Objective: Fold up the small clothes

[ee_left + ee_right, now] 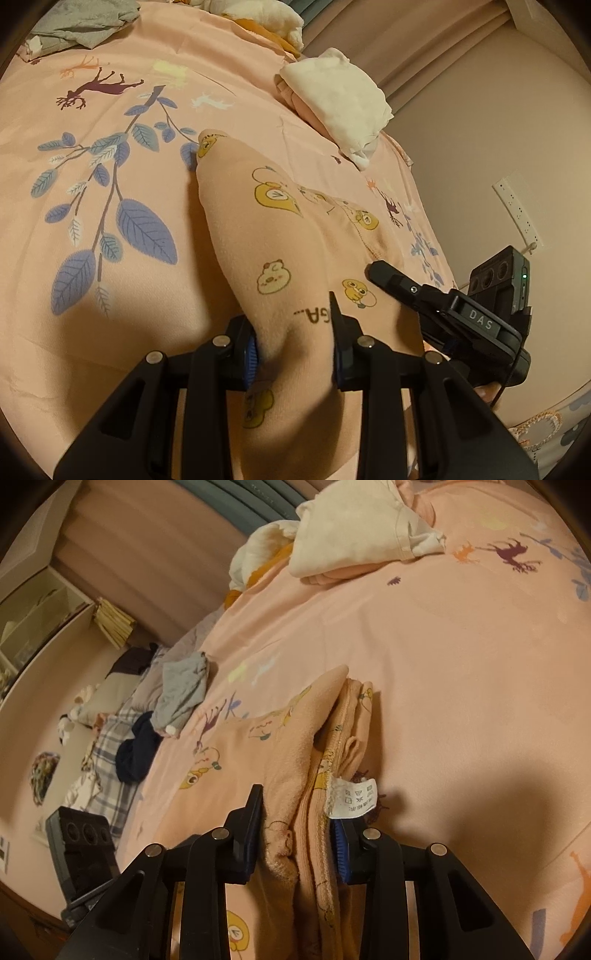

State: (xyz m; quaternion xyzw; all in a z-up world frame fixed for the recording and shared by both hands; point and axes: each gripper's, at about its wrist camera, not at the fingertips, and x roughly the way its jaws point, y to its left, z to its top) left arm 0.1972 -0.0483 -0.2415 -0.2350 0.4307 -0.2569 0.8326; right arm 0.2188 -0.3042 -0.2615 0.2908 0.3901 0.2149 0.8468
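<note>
Peach cartoon-print garment hangs bunched, clamped by both the left tongs and right tongs.

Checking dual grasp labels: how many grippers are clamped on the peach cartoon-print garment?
2. The left gripper pinches a bunched ridge of the peach garment; the right gripper clamps its stacked edges beside the white care label. Both jaws press on fabric.

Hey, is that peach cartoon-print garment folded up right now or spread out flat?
Folded, at least where it is gripped: the right wrist view shows several stacked layers of the peach garment with its care label exposed at the edge.
</note>
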